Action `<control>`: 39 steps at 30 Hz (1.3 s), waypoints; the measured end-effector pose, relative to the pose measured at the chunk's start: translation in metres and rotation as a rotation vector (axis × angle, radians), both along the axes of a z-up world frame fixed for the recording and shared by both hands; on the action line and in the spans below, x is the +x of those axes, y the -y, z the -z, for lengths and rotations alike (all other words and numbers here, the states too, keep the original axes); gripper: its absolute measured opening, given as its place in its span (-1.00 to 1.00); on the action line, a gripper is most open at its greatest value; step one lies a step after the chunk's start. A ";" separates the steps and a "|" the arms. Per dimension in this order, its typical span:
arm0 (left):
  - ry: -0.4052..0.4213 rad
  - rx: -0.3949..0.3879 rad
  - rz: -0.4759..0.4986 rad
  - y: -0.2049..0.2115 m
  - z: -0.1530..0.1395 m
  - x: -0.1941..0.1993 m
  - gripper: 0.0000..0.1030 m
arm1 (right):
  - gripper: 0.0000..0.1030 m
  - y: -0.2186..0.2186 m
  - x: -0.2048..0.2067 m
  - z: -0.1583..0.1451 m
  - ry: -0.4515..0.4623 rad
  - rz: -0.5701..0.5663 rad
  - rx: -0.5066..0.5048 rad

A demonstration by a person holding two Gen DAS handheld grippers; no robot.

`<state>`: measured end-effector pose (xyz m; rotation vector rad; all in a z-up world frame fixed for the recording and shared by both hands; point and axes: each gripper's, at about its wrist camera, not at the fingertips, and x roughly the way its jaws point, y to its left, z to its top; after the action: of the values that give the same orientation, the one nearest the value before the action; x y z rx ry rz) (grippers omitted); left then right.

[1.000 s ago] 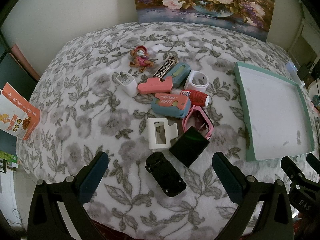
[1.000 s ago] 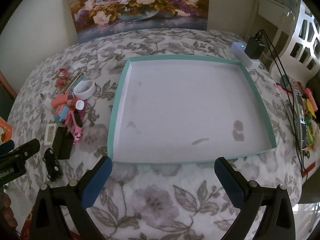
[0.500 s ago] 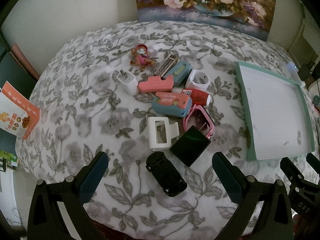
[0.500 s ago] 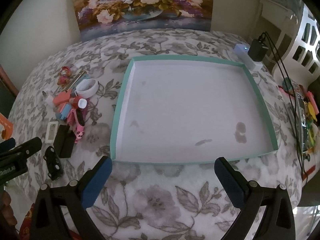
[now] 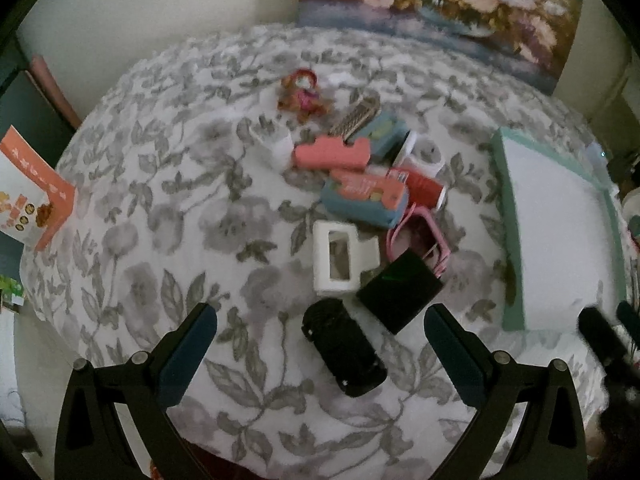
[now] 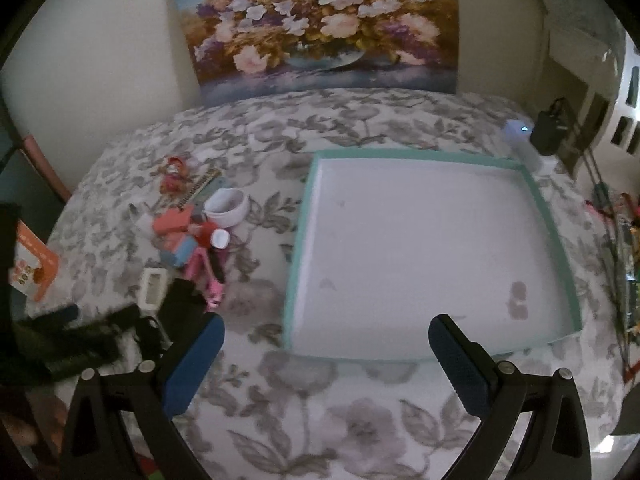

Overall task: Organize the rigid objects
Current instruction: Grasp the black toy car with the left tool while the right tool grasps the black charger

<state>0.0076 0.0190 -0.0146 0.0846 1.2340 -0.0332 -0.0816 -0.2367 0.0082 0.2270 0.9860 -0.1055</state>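
A heap of small rigid objects lies on the floral cloth: a black oblong case [image 5: 345,352], a black box [image 5: 400,289], a white frame piece [image 5: 338,255], a pink frame [image 5: 418,237], a blue-and-pink box [image 5: 362,197], a red tube [image 5: 425,187], a pink bar [image 5: 331,153] and a doll [image 5: 301,95]. My left gripper [image 5: 320,354] hangs open over the near edge, the black case between its fingers' line. My right gripper [image 6: 326,360] is open and empty before the teal-rimmed white tray [image 6: 536,196], which holds nothing. The same heap [image 6: 196,236] shows left of the tray.
A flower painting [image 6: 320,28] leans on the back wall. A white charger and black plug [image 6: 532,136] sit past the tray's far right corner, with cables along the right. An orange leaflet [image 5: 28,196] lies off the cloth's left edge.
Both grippers have shifted slightly; the right view has tilted up and moved left, so the tray sits lower and the left gripper now shows blurred at its left. No object has moved.
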 end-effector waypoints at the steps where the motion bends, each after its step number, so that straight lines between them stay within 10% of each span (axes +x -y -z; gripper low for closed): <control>1: -0.012 0.009 -0.002 0.000 0.004 0.000 1.00 | 1.00 -0.002 0.002 -0.001 -0.004 0.001 0.008; 21: -0.176 -0.021 -0.006 0.007 0.055 0.001 0.76 | 1.00 -0.028 0.043 0.026 -0.039 -0.022 0.109; 31: -0.243 -0.061 0.010 0.024 0.071 -0.002 -0.21 | 1.00 -0.035 0.045 0.028 -0.045 -0.049 0.096; 39: -0.181 -0.130 -0.107 0.000 0.068 0.002 -0.32 | 1.00 -0.055 0.049 0.034 -0.054 -0.128 0.087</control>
<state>0.0094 0.0187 -0.0830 -0.0991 1.4121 -0.0284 -0.0329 -0.1815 -0.0262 0.2413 1.0572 0.0480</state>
